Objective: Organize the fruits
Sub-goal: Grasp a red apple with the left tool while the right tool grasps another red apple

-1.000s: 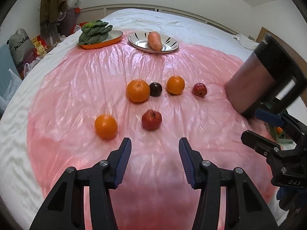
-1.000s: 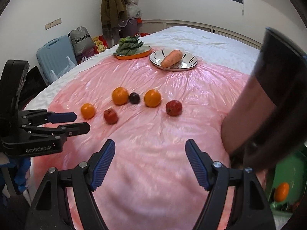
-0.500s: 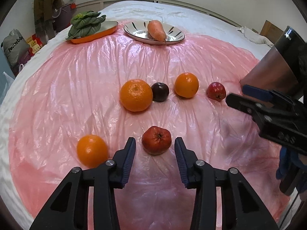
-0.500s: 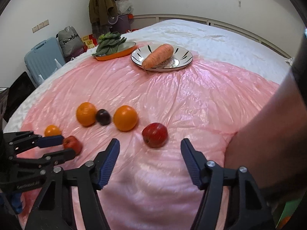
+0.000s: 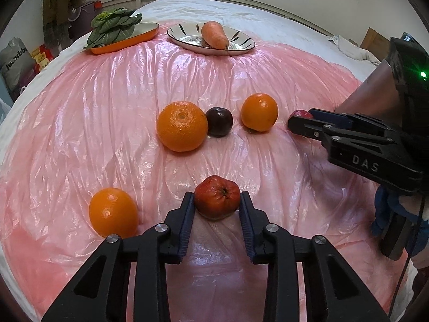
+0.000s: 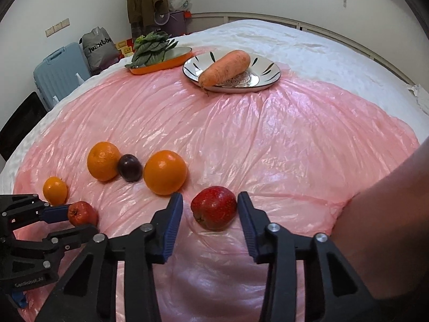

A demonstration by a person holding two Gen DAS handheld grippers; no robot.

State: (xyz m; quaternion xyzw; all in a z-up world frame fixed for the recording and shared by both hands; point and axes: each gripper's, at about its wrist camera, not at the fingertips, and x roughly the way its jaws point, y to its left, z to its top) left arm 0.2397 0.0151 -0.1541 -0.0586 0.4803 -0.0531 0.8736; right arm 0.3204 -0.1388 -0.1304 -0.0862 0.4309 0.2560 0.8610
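Fruit lies on a pink plastic sheet over a bed. My left gripper has closed around a dull red apple, both pads touching its sides. An orange lies to its left. A big orange, a dark plum and another orange lie in a row beyond. My right gripper is open around a bright red apple, with a gap at the left pad. The left gripper also shows in the right wrist view.
A striped plate holding a carrot and an orange tray of leafy greens sit at the far edge. Luggage and bags stand beside the bed at the left. A person's arm fills the right side.
Both grippers have moved forward and down. The left one has closed on the dull red apple. The right one has come to straddle the bright red apple.
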